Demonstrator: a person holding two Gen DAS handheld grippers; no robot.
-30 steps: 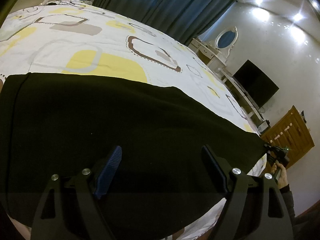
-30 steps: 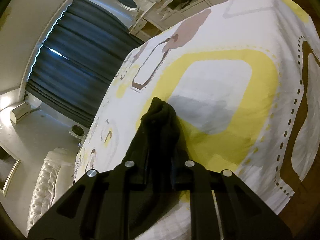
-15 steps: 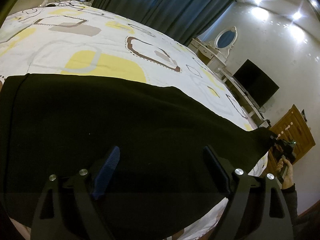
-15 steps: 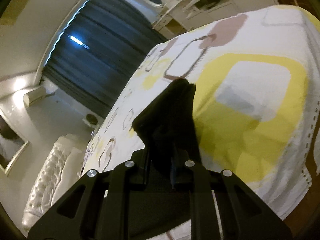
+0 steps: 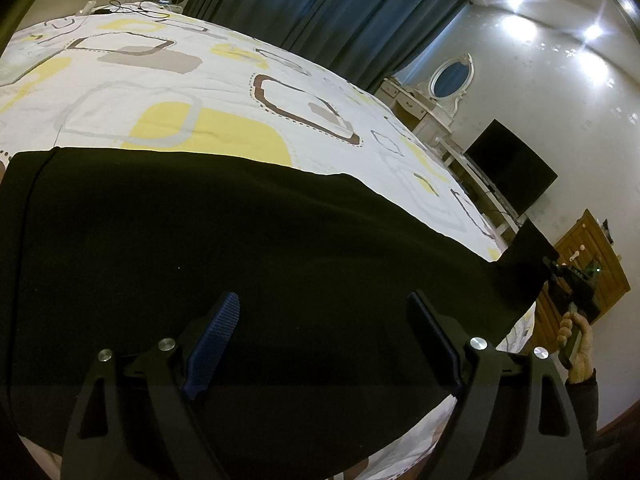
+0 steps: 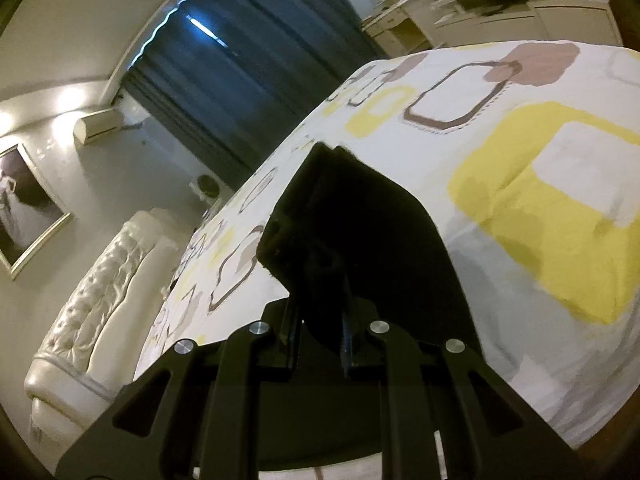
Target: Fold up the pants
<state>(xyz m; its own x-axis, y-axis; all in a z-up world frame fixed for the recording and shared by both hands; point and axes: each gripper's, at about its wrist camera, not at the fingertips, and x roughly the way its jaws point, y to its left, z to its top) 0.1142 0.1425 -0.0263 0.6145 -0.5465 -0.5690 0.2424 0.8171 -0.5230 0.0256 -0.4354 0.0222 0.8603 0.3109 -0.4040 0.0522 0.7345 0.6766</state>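
Here my left gripper [image 5: 324, 316] hovers low over the black pants [image 5: 248, 256], its jaws spread wide and holding nothing, one blue-ribbed finger [image 5: 214, 344] at 7 o'clock of my left view and its partner at 5 o'clock. The pants lie flat across the bed [image 5: 168, 92], filling the lower half of that view, their far edge running from 9 o'clock toward 3 o'clock over the white bedspread with its yellow and brown squares.

At 3 o'clock in the left view, the far end of the pants rises off the bed in a small upright flap, pinched by my right gripper [image 5: 560, 270], with my right hand [image 5: 576, 344] wrapped around its handle just below.

From the right wrist view, my right gripper [image 6: 320, 312] has its jaws clenched on the pants [image 6: 360, 220], the cloth standing up between them toward 12 o'clock with a thick hemmed edge on its 10 o'clock side. The bedspread [image 6: 540, 184] spreads out from 1 to 4 o'clock behind it.

Around the bed: dark blue curtains [image 5: 340, 12] at 12 o'clock in the left view, a white dressing table with an oval mirror [image 5: 450, 80] at 2 o'clock, a black television [image 5: 510, 172] beside it, and a wooden cabinet [image 5: 592, 248] at 3 o'clock. The right view shows a tufted white headboard [image 6: 100, 280] at 8 o'clock.
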